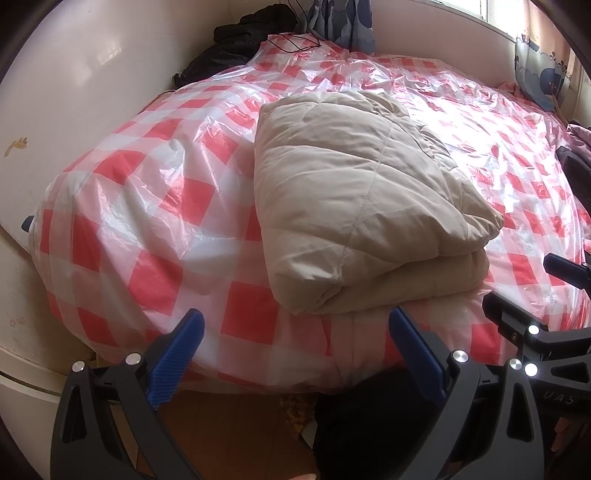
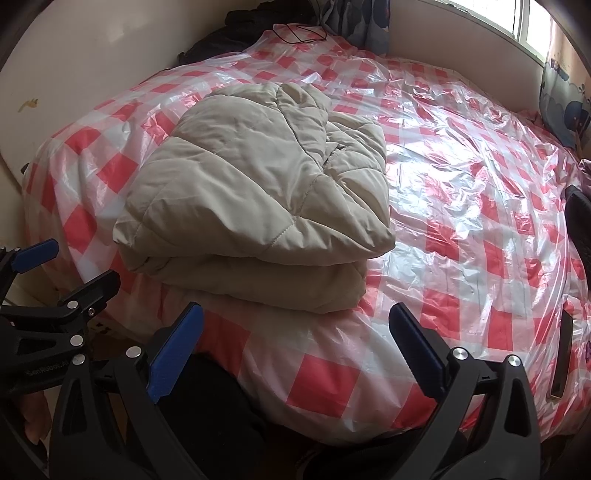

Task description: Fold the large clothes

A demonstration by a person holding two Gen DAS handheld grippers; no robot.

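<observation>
Folded beige jacket (image 1: 362, 206) on bed (image 1: 129, 221)

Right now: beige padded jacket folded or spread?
Folded. The beige padded jacket lies as a compact stacked bundle, layers showing at its near edge, on the checked plastic sheet.

You face a bed (image 2: 461, 229) under a crinkled clear plastic sheet (image 1: 155, 206) over red-and-white checks. A cream wall (image 1: 85, 85) runs along your left, marked by a small stain (image 1: 16, 144). At the far right a window (image 2: 532, 26) lets in daylight beside a blue patterned curtain (image 1: 543, 74). Dark clothing (image 1: 236, 40) is heaped at the far left corner, and wooden floor (image 1: 236, 435) shows nearest you
</observation>
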